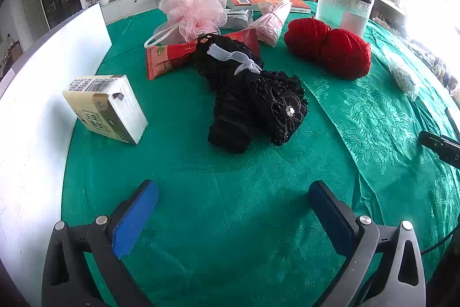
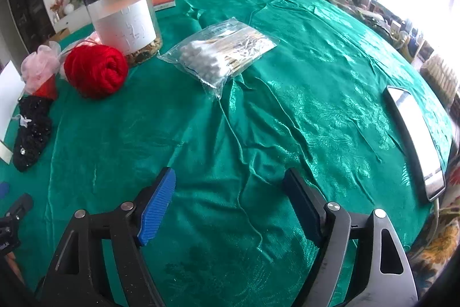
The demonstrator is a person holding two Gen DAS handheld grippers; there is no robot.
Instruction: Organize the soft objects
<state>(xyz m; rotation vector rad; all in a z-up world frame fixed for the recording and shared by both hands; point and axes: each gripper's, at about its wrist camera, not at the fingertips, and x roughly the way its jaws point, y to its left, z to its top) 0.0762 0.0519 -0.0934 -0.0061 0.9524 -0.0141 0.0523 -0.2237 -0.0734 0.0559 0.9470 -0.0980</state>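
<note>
Green brocade cloth (image 1: 230, 192) covers the bench, and both claws hang over bare cloth near its front edge with nothing between their blue pads. The left claw (image 1: 233, 209) stands wide apart and empty; the right claw (image 2: 230, 203) is likewise spread wide and holds nothing.

By my reading the sorting is at its start: every soft thing lies loose and ungathered. A black crocheted piece (image 1: 253, 102) with a white ribbon lies toward the middle of the bench, straight ahead of the left claw. Behind it a red packet (image 1: 169, 56) is partly under its far end, and a pink mesh sponge (image 1: 195, 10) sits near the far edge. Red yarn (image 1: 327, 48) lies to the right of the black piece, beside a clear jar (image 2: 123, 16). A bag of cotton swabs (image 2: 221, 51) lies ahead of the right claw, well apart from it. A tissue pack (image 1: 106, 105) stands near the left edge.

The likely next move is a forward reach by the left claw onto the black piece, closing over its bulk so the loose lace does not slip out.
</note>
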